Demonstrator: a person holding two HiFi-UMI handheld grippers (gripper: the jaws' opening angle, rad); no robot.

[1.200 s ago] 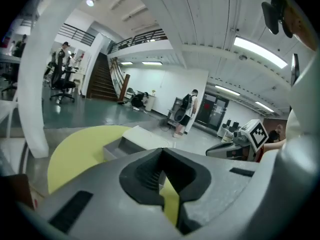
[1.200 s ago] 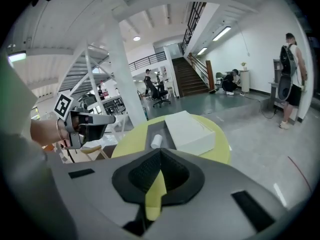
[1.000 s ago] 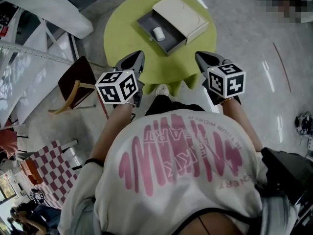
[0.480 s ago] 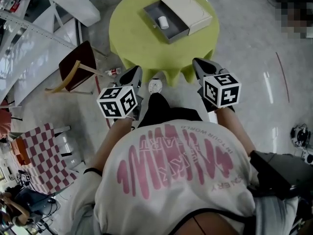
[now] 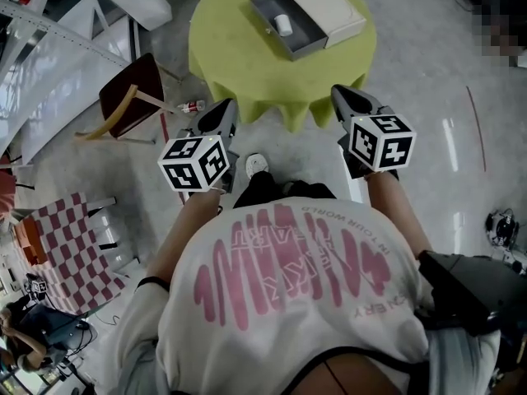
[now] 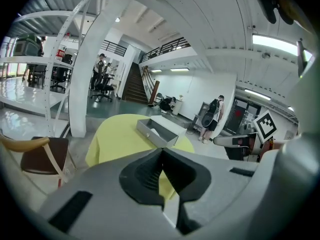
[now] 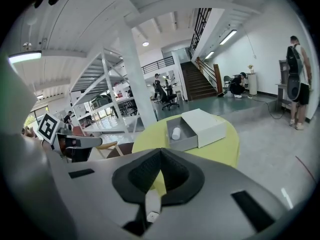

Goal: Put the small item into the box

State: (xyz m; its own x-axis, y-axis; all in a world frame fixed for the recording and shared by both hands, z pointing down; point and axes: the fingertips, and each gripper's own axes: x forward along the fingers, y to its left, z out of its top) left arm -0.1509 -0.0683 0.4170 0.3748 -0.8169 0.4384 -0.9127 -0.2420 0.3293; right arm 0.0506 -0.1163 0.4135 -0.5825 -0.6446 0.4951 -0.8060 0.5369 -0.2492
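Box (image 5: 325, 11) farther off; table's (image 5: 239, 56) far edge cropped.

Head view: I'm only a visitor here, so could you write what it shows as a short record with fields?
table: round, yellow-green cloth
box: white sleeve with its grey tray slid out, on the table
small item: white, lying in the grey tray
left gripper: jaws together, nothing held, apart from the box
right gripper: jaws together, nothing held, apart from the box
chair: brown seat, left of the table
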